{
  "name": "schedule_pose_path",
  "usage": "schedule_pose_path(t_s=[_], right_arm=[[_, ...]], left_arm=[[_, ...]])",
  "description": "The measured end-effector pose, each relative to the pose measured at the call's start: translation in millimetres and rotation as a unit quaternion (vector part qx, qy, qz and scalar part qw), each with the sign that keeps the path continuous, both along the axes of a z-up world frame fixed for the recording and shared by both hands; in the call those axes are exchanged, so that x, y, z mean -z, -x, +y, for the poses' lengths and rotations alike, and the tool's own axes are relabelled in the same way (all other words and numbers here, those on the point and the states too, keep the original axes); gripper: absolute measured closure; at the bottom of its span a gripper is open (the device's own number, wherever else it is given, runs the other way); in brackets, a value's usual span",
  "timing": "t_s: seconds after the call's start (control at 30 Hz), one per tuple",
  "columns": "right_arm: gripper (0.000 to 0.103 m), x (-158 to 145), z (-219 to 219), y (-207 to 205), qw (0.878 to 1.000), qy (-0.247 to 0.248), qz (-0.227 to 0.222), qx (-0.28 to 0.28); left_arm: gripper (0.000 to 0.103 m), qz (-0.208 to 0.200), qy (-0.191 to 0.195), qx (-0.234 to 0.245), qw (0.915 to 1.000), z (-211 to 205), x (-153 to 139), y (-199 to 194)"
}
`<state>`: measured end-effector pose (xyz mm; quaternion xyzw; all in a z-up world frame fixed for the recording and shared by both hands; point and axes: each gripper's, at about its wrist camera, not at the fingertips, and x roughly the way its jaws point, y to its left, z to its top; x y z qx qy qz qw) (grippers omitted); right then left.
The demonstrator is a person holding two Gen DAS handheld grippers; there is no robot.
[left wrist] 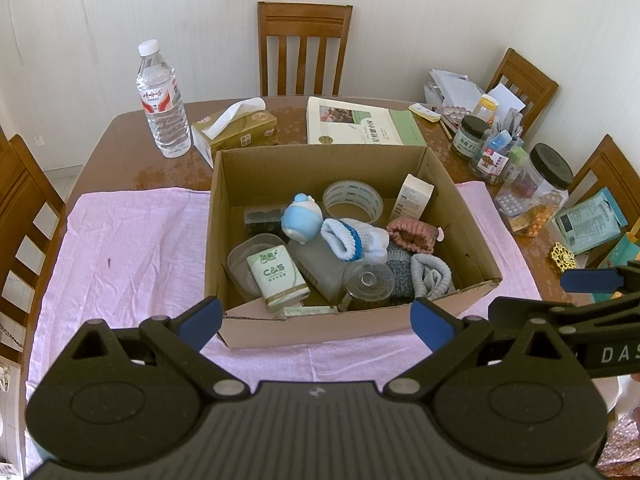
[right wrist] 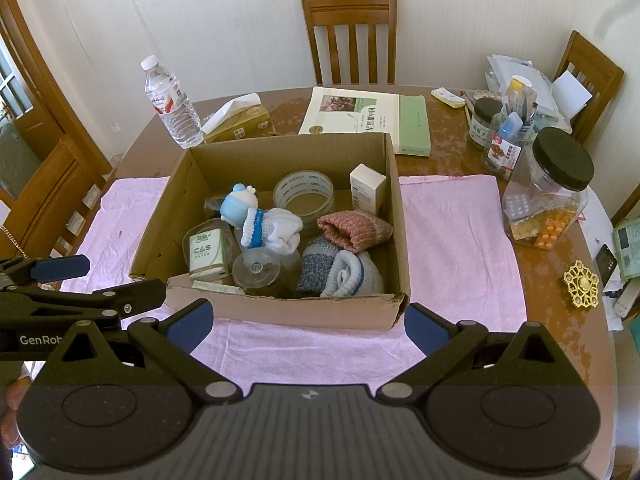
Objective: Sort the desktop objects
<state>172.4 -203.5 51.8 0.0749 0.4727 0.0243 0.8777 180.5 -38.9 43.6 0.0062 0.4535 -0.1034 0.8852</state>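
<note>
An open cardboard box (left wrist: 256, 332) sits on a pink cloth (left wrist: 132, 240). Inside lie a tape roll (left wrist: 352, 200), blue-white toy (left wrist: 301, 218), C&S tissue pack (left wrist: 278, 278), white carton (left wrist: 412, 197) and rolled socks (left wrist: 354, 242)

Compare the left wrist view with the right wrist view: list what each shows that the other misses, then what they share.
Only the left wrist view: the right claw at its right edge, plus its own open left claw.

Only the right wrist view: a door at far left, plus the left claw from the side.

Both: the cardboard box of mixed items on the pink cloth, water bottle, tissue box and book.
</note>
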Motion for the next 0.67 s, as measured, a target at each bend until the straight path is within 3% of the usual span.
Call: schedule_pose_path(t_s=[0.67], right_arm=[[0.000,0.5,1.9,0.6,1.000,-0.002,0.003,0.001]], left_arm=[[0.003,0.003,0.000,-0.001,1.0000,0.9,1.5,-0.6]])
